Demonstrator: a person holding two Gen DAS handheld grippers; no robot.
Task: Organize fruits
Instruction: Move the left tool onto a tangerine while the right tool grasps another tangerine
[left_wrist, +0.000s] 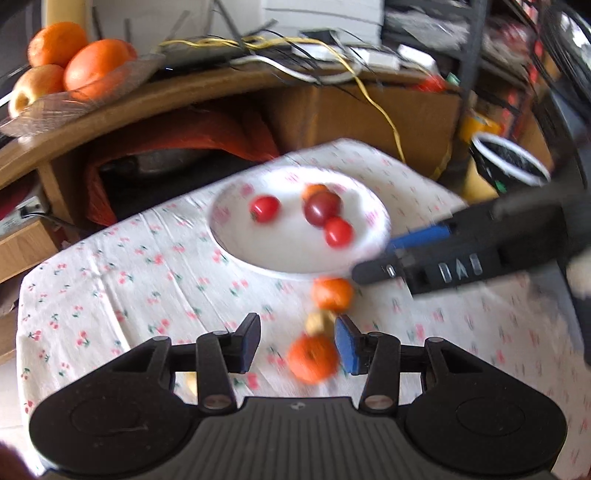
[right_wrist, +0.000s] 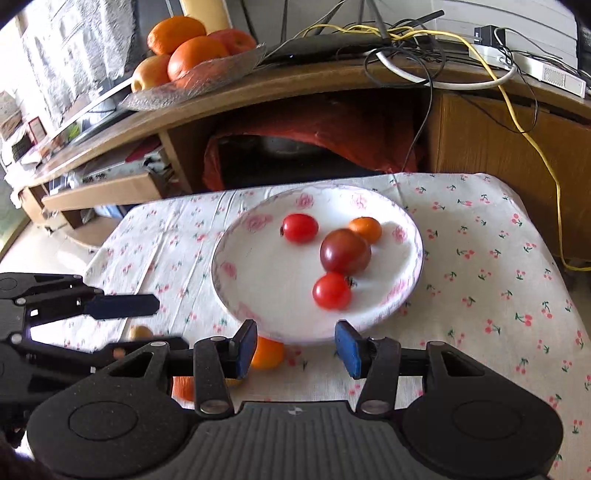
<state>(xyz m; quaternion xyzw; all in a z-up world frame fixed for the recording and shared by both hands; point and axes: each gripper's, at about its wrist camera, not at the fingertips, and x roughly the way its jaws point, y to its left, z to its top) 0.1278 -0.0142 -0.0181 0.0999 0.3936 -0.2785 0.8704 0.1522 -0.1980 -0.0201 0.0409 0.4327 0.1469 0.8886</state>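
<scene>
Four small tomatoes lie in the white plate (right_wrist: 406, 291) with pink flower marks, which sits on the cherry-print tablecloth (right_wrist: 498, 258); two are red tomatoes, one (right_wrist: 300, 228) toward the far left of the plate and one (right_wrist: 331, 290) near its front rim; a dark purple tomato (right_wrist: 345, 250) rests between them, touching a small orange tomato (right_wrist: 365, 229) just behind it. On the wooden counter (right_wrist: 332, 83) behind the table, a glass dish (right_wrist: 207, 83) holds large oranges (right_wrist: 197, 55) and apples, piled together.

Outside the plate, three small fruits lie on the cloth just beside its near rim: an orange one (left_wrist: 332, 293) closest to the plate, a pale yellowish one (left_wrist: 319, 322) behind it, and another orange one (left_wrist: 313, 358) nearest the left camera; this view is blurred.

The left gripper (left_wrist: 297, 343) has its jaws parted and grips nothing; the nearest orange fruit lies low between the blue pads, just beside the right one, though the blur does not show whether it touches. The right gripper (right_wrist: 297, 349) is likewise parted and empty, hanging over the plate's near rim, with an orange fruit (right_wrist: 267, 352) just past its left pad.
</scene>
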